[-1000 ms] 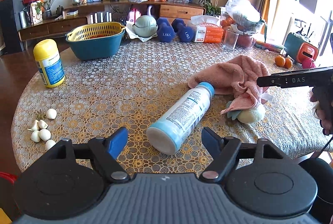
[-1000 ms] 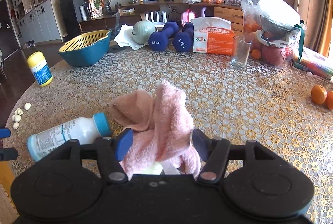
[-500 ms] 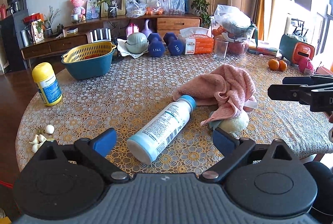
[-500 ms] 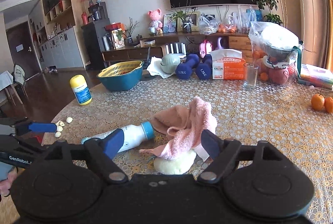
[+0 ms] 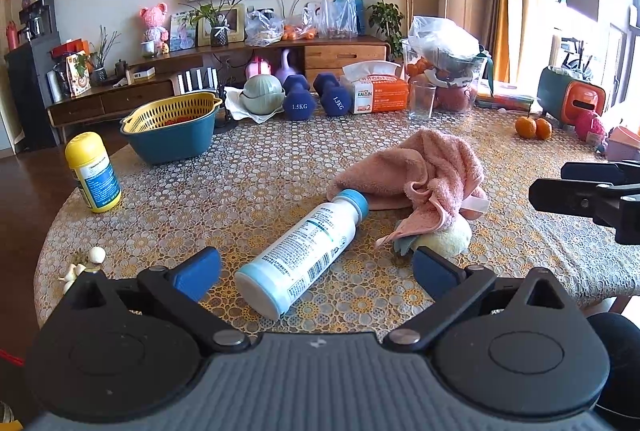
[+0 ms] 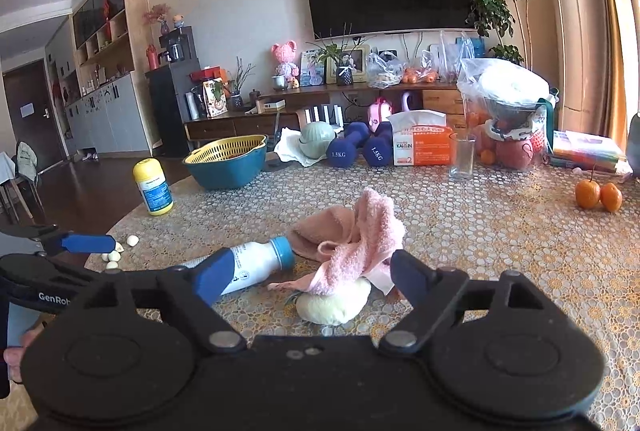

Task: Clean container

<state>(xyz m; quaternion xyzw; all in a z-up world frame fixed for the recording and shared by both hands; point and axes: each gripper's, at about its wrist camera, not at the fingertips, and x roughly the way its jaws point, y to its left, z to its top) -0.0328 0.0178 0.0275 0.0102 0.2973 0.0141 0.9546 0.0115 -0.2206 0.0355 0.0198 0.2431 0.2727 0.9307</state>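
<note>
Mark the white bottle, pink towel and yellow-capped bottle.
white bottle (image 5: pixel 306 251): left wrist view, on the label at mid-body.
pink towel (image 5: pixel 432 161): left wrist view, on the top of the bunched fold.
yellow-capped bottle (image 6: pixel 154 187): right wrist view, on the blue label.

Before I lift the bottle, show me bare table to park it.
Bare tablecloth lies between the yellow-capped bottle, the colander bowl and the lying white bottle. More sits between the pink towel and the oranges. The far edge is crowded.

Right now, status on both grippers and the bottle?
Left gripper open, empty. Right gripper open, empty. Bottle lying on table, cap against pink towel. Nothing blocking.
</note>
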